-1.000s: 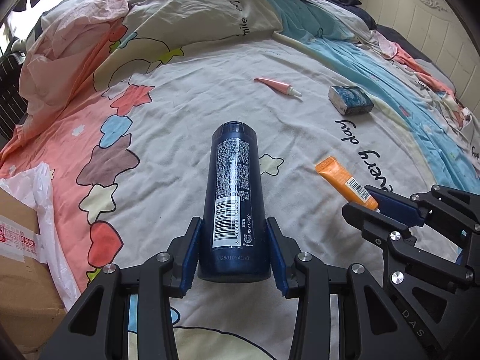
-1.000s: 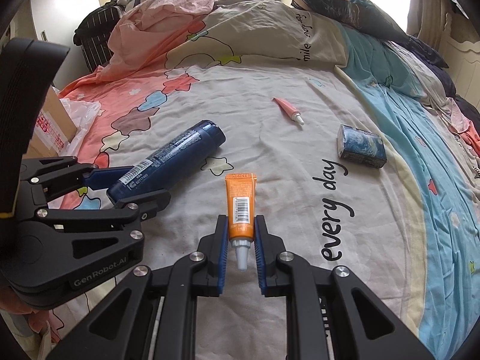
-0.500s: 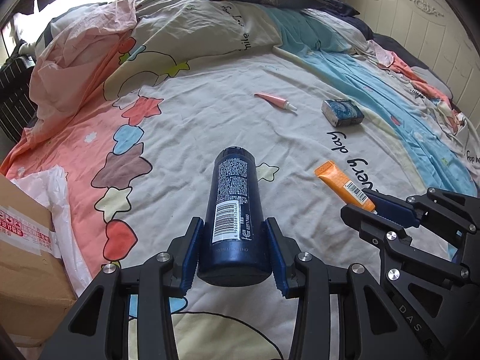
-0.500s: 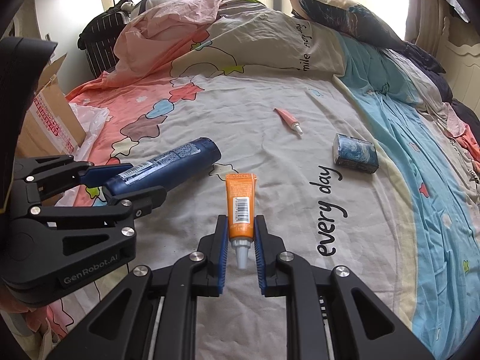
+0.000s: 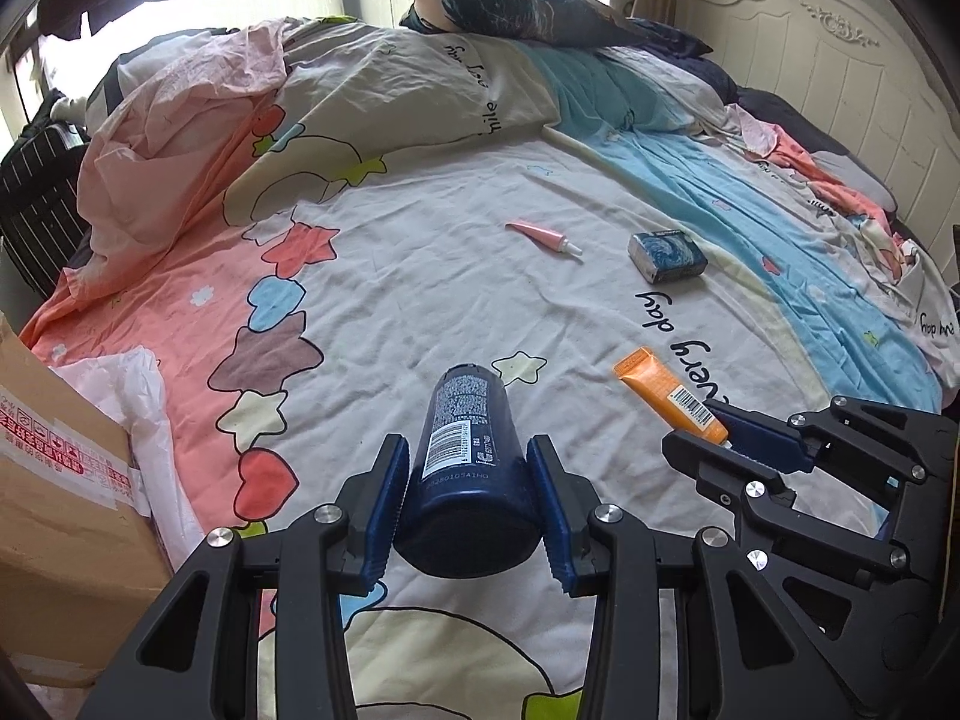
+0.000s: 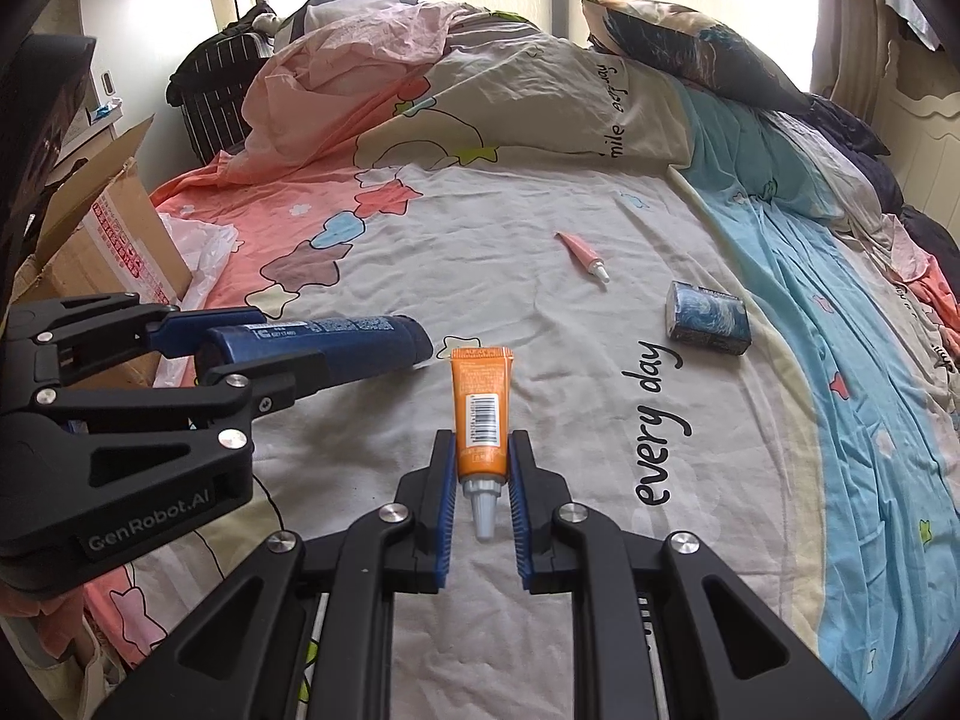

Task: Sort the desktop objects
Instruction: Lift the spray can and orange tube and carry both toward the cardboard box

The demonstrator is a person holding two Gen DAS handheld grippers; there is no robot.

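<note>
i had the left gripper [image 5: 468, 498] clamped on the dark blue bottle [image 5: 465, 468] and the right gripper [image 6: 480, 480] clamped on the orange tube [image 6: 482, 414], both above the bed [image 5: 420, 276].

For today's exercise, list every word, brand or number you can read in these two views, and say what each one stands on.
"GenRobot.AI": left gripper body.
"every day": bedsheet, beside the small blue box.
"mile": folded quilt, partly hidden.
Blue bottle label, orange tube barcode, cardboard box red print: too small to read.
</note>
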